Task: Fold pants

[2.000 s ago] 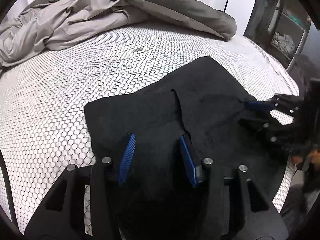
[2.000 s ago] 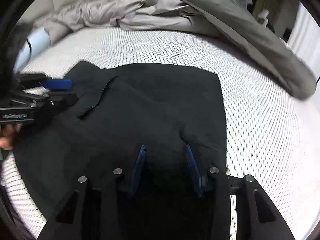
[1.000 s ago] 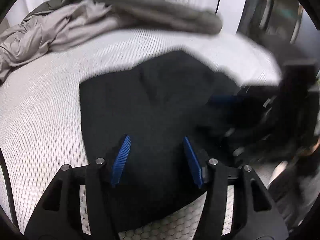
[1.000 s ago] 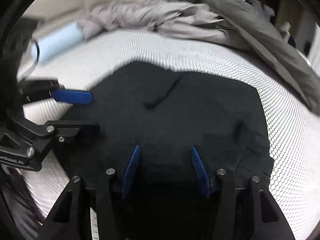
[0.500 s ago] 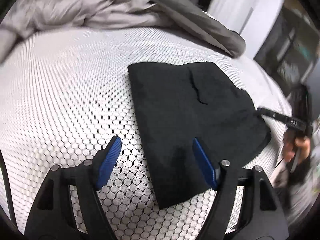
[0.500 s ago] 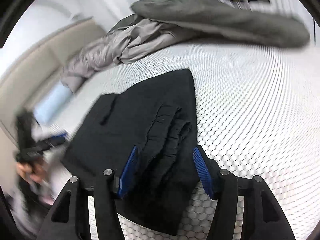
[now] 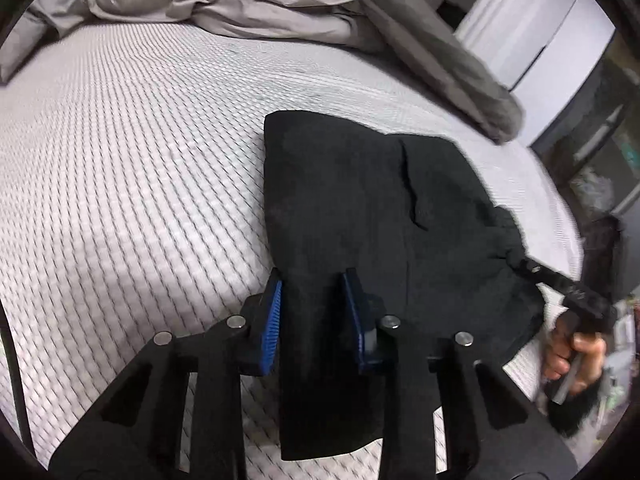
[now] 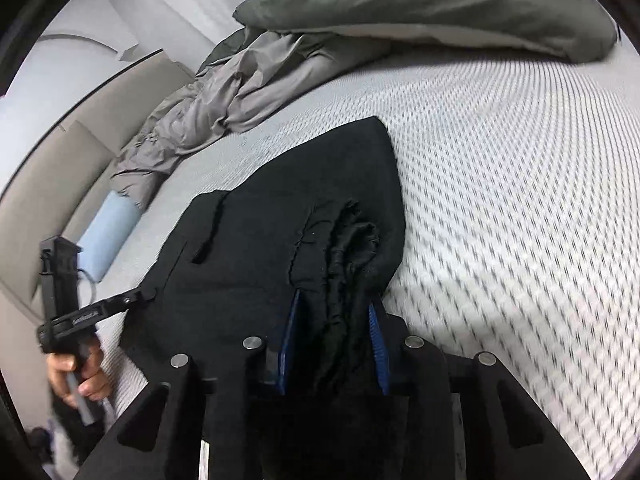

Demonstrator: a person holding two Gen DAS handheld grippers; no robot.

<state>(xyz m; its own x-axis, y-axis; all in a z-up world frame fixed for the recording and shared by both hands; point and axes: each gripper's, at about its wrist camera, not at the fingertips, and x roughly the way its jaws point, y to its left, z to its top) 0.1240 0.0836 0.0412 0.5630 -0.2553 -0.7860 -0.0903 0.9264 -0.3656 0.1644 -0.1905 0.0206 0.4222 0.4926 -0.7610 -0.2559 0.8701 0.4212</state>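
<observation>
Now | both grippers' fingers clamp black pants (image 7: pixel 360 208) | honeycomb-patterned mattress (image 7: pixel 140 160) | rumpled grey duvet (image 8: pixel 360 20) behind

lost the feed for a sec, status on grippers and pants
Left gripper and right gripper: each with fingers closed on a near edge of the folded black fabric pants. Rumpled grey duvet lies beyond, clear.

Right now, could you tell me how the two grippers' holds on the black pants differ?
The left gripper takes a flat, smooth corner of the pants; the right gripper takes a thick, bunched, wrinkled edge. Both have blue-padded jaws closed around fabric at the near side, over the white mattress.
</observation>
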